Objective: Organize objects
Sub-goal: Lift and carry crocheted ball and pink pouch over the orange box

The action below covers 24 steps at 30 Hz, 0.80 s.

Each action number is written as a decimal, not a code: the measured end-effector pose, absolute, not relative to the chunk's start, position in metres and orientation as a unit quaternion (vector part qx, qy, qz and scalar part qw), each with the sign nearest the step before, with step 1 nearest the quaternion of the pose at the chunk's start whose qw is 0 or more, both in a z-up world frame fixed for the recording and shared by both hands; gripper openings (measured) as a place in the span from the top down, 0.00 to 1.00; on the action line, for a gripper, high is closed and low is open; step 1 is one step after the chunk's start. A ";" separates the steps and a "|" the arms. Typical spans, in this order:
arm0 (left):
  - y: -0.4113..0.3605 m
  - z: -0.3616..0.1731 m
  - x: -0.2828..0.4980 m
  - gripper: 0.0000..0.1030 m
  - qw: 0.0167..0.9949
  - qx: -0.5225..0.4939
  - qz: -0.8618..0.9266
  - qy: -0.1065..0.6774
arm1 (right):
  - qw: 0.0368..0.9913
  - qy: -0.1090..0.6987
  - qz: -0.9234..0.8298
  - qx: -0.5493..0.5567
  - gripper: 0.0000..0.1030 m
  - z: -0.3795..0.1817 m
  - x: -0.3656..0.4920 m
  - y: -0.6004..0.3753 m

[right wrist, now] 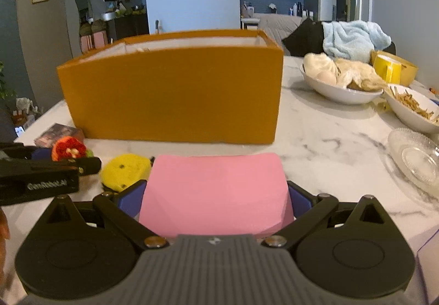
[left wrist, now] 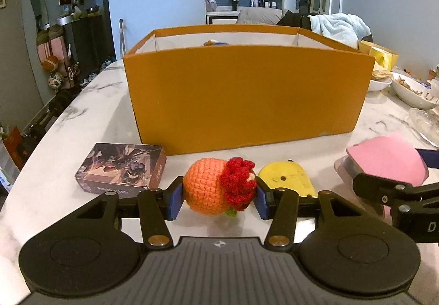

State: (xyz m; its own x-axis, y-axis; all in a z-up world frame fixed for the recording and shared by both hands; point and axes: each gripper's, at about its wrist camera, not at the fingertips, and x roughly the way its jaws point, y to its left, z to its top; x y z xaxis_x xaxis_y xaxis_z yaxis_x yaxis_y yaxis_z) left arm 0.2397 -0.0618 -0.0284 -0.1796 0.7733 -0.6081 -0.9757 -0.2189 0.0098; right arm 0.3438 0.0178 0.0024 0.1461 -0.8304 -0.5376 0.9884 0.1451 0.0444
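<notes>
Marble table (left wrist: pixel 104 118): one orange box (left wrist: pixel 247 96), two white bowls (right wrist: pixel 340 91).

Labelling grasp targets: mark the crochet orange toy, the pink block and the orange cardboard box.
Crocheted orange ball toy with red flower (left wrist: pixel 204 189): left wrist view, on its orange knit body.
Pink foam block (right wrist: pixel 216 189): right wrist view, centre of its top face.
Orange cardboard box (left wrist: pixel 247 96): left wrist view, middle of front wall.

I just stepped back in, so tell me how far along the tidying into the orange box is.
Done: at least one item peeks above the orange box wall. In hand: the left gripper is shut on the orange crocheted toy, and the right gripper is shut on the pink block; whether either is lifted is unclear. Left: the card box and the yellow tape measure on the marble table.
</notes>
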 end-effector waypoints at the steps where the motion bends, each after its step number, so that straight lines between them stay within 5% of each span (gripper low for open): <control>1: -0.063 -0.025 0.240 0.42 0.592 -0.247 0.740 0.203 | 0.733 0.195 -0.622 0.196 0.02 0.006 0.345 0.020; 24: -0.006 0.081 0.209 0.42 0.600 -0.161 0.771 0.142 | 0.782 0.134 -0.602 0.089 0.02 0.126 0.364 -0.014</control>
